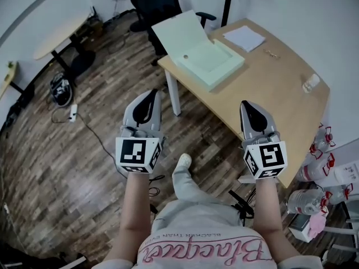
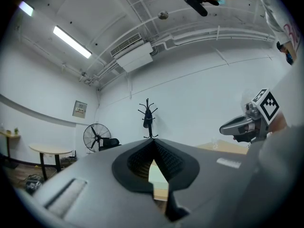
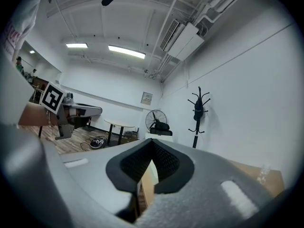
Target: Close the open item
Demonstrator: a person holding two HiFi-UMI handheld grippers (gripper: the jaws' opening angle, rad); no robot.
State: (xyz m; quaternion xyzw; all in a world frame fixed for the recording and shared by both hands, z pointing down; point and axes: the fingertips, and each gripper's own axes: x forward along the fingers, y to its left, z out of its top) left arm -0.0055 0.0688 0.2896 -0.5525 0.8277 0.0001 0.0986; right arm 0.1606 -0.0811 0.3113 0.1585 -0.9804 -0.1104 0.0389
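Note:
A pale green box (image 1: 216, 63) lies open on the near left corner of the wooden table (image 1: 269, 88), its lid (image 1: 176, 35) raised and leaning back to the left. My left gripper (image 1: 150, 95) hangs over the floor short of the table's corner, shut and empty. My right gripper (image 1: 247, 105) hovers over the table's near edge, also shut with nothing in it. In the left gripper view the jaws (image 2: 153, 142) meet at their tips and a strip of the box (image 2: 157, 175) shows beyond them. In the right gripper view the jaws (image 3: 151, 144) likewise meet.
White sheets of paper (image 1: 244, 38), a small metal item (image 1: 272, 53) and a clear glass (image 1: 310, 83) lie on the table. An office chair (image 1: 160, 7) and a coat rack (image 1: 227, 4) stand behind it. Water bottles (image 1: 320, 150) sit at the right, cables (image 1: 61, 88) on the floor at the left.

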